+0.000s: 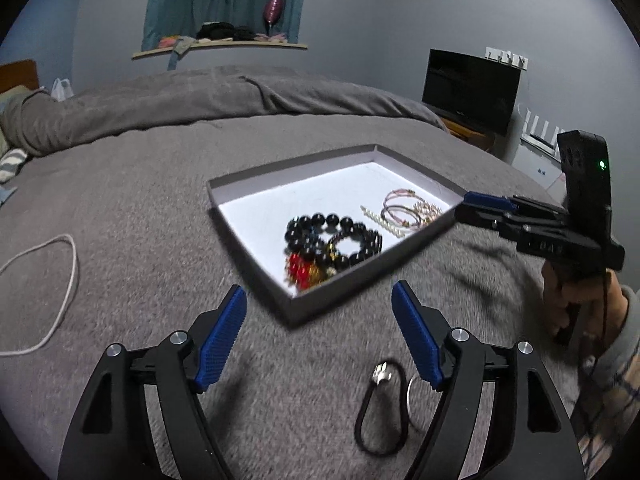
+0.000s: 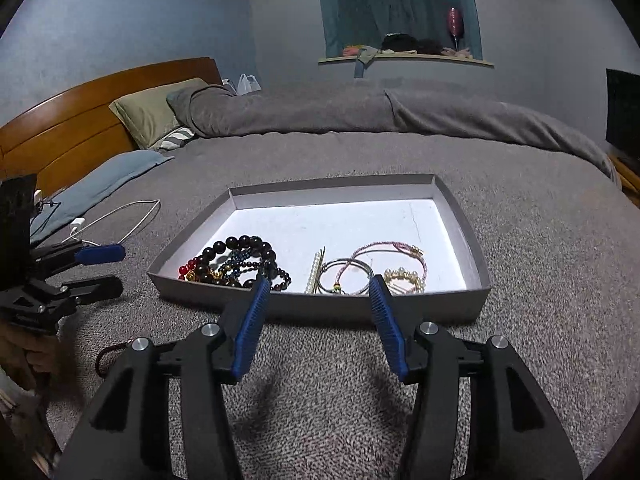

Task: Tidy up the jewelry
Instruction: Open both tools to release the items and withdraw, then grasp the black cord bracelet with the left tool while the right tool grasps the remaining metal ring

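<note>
Your left gripper [image 1: 319, 300] hangs over the grey blanket [image 1: 140, 208] with its blue pads spread wide and nothing between them. Just below its right finger a black hair tie [image 1: 382, 412] with a small silver charm lies on the blanket, a thin metal ring beside it (the ring is half hidden by the finger). Your right gripper [image 2: 318, 292] is likewise released, its fingers apart and bare, tips just above the near wall of the tray [image 2: 320, 306]; in the left view its jaws show only edge-on beside the tray's right corner.

The tray is shallow, grey-walled and white-floored, and it rests flat on the bed ahead of both grippers. All the jewelry in it sits toward the near side. At the left lies a heap of glossy black bead bracelets [image 2: 240, 258] tangled with red and gold beads and a darker bluish strand. Beside it a pearl hair clip [image 2: 314, 272] lies lengthwise. Next come two thin silver-toned bangles [image 2: 348, 276], overlapped by a pink cord bracelet [image 2: 394, 252], with a small pearl-and-gold piece [image 2: 404, 278] at the right.

Farther off, a white cable [image 1: 52, 292] loops over the blanket, well apart from the tray.
</note>
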